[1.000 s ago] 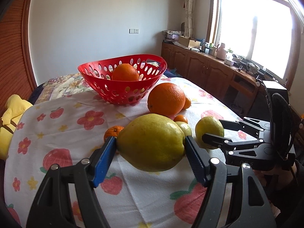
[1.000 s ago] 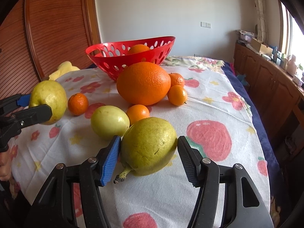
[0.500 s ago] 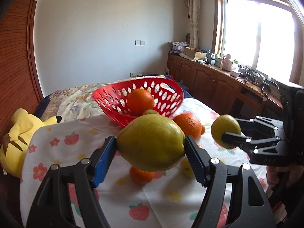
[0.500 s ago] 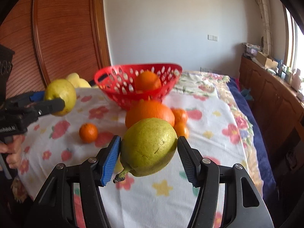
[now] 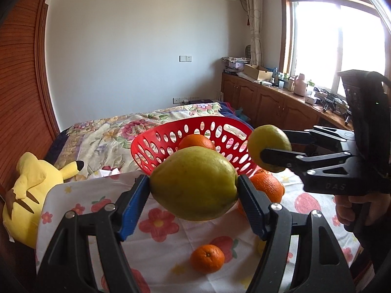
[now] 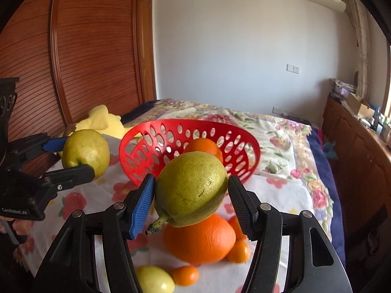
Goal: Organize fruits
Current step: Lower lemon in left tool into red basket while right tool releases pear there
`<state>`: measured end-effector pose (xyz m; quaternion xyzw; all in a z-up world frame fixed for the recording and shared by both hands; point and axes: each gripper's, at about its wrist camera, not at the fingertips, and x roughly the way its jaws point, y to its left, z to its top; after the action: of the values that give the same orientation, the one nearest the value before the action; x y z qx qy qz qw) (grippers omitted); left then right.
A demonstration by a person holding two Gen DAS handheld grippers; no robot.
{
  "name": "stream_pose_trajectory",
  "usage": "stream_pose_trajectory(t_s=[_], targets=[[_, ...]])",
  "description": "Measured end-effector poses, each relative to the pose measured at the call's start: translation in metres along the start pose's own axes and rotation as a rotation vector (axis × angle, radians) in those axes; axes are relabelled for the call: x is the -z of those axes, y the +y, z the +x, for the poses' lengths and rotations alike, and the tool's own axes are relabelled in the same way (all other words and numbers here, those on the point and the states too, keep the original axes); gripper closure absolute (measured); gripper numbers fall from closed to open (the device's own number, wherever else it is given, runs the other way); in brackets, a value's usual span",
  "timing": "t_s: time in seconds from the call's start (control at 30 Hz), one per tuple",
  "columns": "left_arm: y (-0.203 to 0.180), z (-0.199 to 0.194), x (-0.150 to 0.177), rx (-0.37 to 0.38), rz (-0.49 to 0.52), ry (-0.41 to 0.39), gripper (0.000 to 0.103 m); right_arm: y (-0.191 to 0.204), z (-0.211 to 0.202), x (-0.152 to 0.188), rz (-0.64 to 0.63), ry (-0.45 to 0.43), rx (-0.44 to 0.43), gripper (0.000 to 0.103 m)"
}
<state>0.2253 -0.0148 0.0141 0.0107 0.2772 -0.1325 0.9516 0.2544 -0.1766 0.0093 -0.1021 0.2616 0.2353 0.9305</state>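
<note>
My left gripper (image 5: pixel 193 190) is shut on a large yellow-green pear (image 5: pixel 193 183) held in the air in front of the red perforated basket (image 5: pixel 156 144). My right gripper (image 6: pixel 191 193) is shut on a speckled green pear (image 6: pixel 190 188), stem toward me, also raised before the basket (image 6: pixel 146 151). One orange (image 6: pixel 204 146) lies in the basket. Each gripper shows in the other's view: the right (image 5: pixel 276 151) with its pear (image 5: pixel 268 141), the left (image 6: pixel 78 156) with its pear (image 6: pixel 85 150).
On the flowered tablecloth (image 6: pixel 281 195) lie a big orange (image 6: pixel 200 241), small mandarins (image 6: pixel 184 274) (image 5: pixel 207 258) and a pale yellow fruit (image 6: pixel 155 279). A yellow plush toy (image 5: pixel 29 188) sits at the left. A wooden cabinet (image 5: pixel 268 102) runs along the right wall.
Both grippers have risen from the table with their pears and moved forward toward the basket, which now sits lower and closer in both views.
</note>
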Motion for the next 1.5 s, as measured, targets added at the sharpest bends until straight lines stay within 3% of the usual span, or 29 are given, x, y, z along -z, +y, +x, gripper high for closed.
stream_pose_trajectory(t_s=[0.2, 0.63, 0.87, 1.5], targets=[[0.004, 0.013, -0.002, 0.000, -0.006, 0.009, 0.031, -0.007, 0.039, -0.008, -0.037, 0.051, -0.002, 0.041], [0.004, 0.037, -0.014, 0.005, 0.025, 0.028, 0.031, -0.007, 0.074, -0.010, -0.088, 0.114, 0.038, 0.040], [0.007, 0.051, -0.018, -0.010, 0.032, 0.043, 0.031, -0.008, 0.090, -0.011, -0.082, 0.136, 0.008, 0.040], [-0.003, 0.097, -0.019, -0.029, 0.067, 0.113, 0.030, -0.030, 0.047, -0.016, -0.016, 0.014, -0.008, 0.043]])
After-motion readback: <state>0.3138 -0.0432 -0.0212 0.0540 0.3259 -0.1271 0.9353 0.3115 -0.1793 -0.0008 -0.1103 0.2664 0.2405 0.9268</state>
